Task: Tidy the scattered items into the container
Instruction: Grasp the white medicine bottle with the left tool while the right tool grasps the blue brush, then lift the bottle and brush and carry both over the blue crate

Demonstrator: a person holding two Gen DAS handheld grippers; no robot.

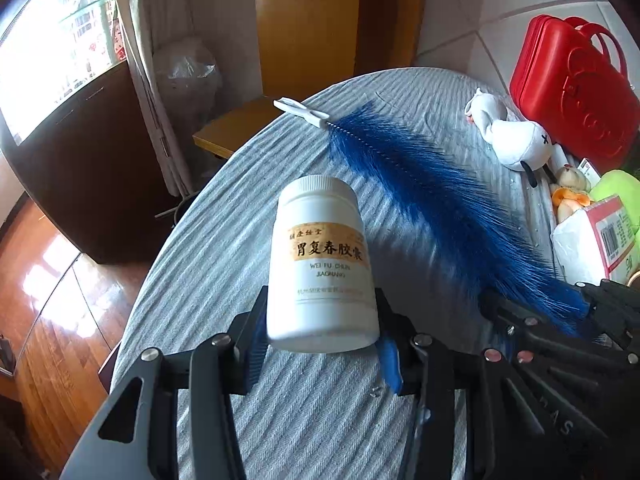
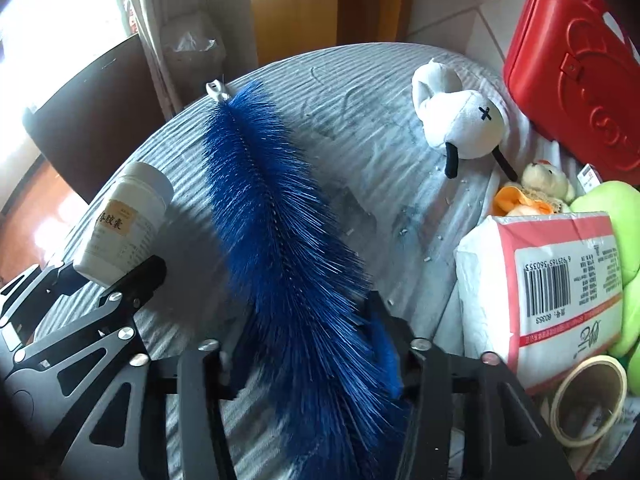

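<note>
left tongs: pinched white plastic medicine bottle, upright, above striped grey surface
right tongs: closed around long blue bristle brush, lying ahead on surface

The bottom of the blue brush hides behind the right gripper, the red case and green toy are cut off, and the small print on the white bottle is too blurry to read.
</note>
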